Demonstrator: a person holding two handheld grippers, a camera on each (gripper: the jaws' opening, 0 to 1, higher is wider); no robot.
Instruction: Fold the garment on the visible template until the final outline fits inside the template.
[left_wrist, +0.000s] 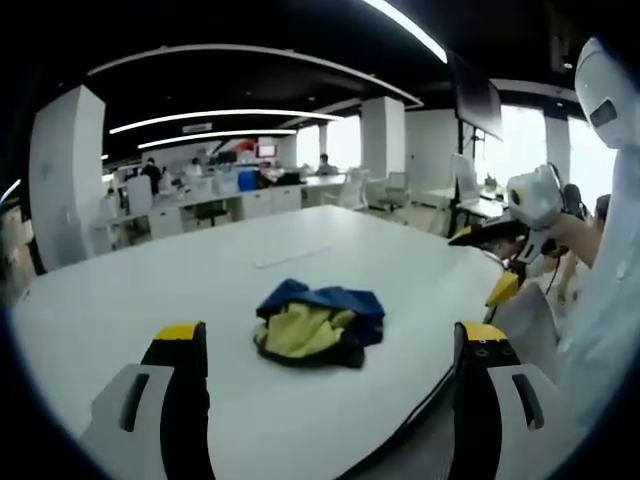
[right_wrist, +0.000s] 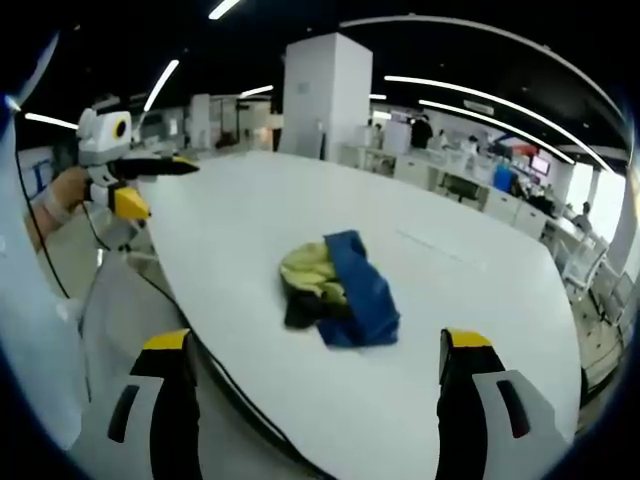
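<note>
On the white tabletop (left_wrist: 150, 290) the garment (left_wrist: 320, 322) lies crumpled near the edge, soft and light, likely best pinched at a blue outer hem, while left gripper (left_wrist: 330, 345) and right gripper (right_wrist: 315, 355) hover short, fingers wide, empty

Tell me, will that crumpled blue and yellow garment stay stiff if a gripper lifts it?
Probably not. The garment lies in soft, bunched folds, so it would likely droop. On the smooth white table it may slide when pushed.

Left tongs (left_wrist: 330, 350) jaws wide apart, right tongs (right_wrist: 315, 355) likewise, both raised
</note>
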